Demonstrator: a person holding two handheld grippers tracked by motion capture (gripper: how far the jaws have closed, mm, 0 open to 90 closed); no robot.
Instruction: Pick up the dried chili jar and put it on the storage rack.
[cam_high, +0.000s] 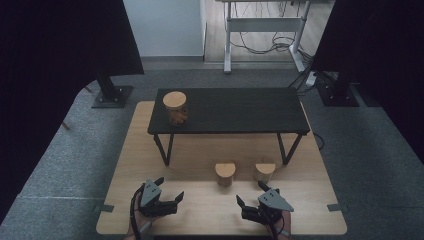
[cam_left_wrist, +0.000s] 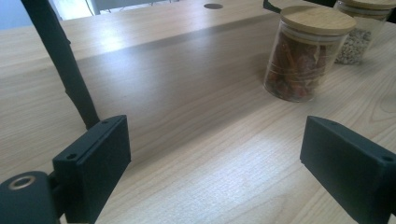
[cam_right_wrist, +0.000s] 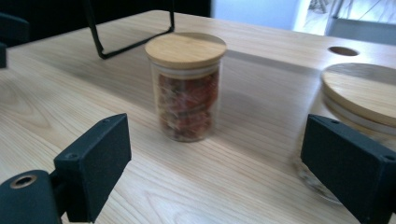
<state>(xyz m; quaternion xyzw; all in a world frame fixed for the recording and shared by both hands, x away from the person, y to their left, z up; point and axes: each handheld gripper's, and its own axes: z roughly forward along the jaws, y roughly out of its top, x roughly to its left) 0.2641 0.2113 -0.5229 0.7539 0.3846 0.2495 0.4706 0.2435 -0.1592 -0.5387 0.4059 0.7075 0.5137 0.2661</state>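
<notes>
Wooden table (cam_high: 120, 165) carries a low black shelf (cam_high: 235, 110) across its far half. Far left, on the shelf top, stands one jar with a wooden lid (cam_high: 175, 107), apparently already placed. Near left, the left gripper (cam_high: 167, 192) rests low over the table, jaws spread wide, holding nothing. Centre, near the shelf's front legs, a jar of red contents (cam_high: 225, 174) stands upright on the table; just right of it a second jar with pale contents (cam_high: 264, 171) also stands, close beside it but apart. Near right, the right gripper (cam_high: 250, 192) sits just short of these two jars, jaws likewise spread and empty. Judgement: if the jars go up on the shelf, one is done and two remain; no grasp begun yet, right gripper is nearest the pale jar.
</notes>
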